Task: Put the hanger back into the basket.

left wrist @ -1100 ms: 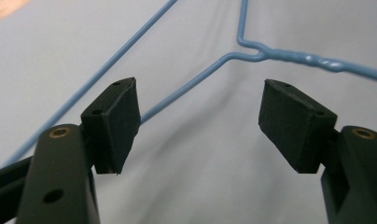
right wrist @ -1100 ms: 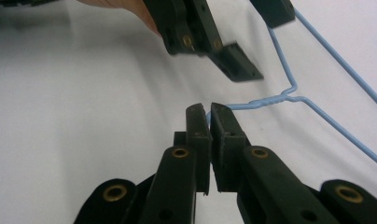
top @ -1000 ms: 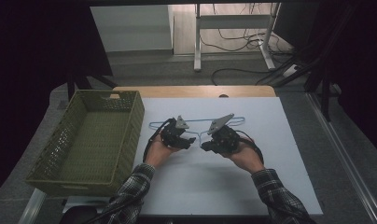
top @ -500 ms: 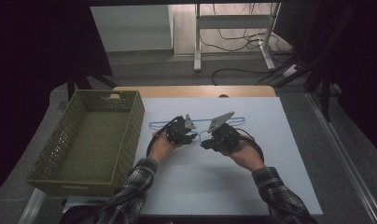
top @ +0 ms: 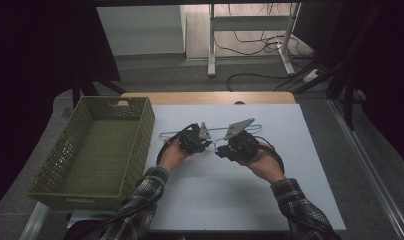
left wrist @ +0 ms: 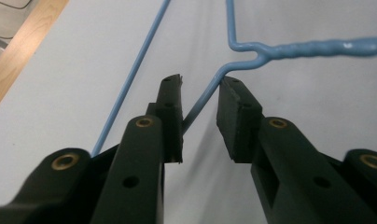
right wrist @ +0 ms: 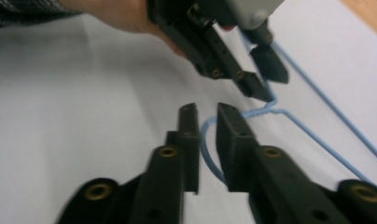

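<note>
We see the blue wire hanger [top: 217, 131] lying flat on the white worktop [top: 230, 190]. The left tool [left wrist: 200, 100] is spread around its shoulder wire, and the right tool [right wrist: 206, 121] is spread around its hook, probably to lift it evenly.

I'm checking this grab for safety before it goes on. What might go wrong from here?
The blue wire hanger is thin, and the left gripper has its fingers apart around one sloping wire, so it may slip out as they close. The right gripper straddles the hook beside the left gripper, so the two may bump.
</note>
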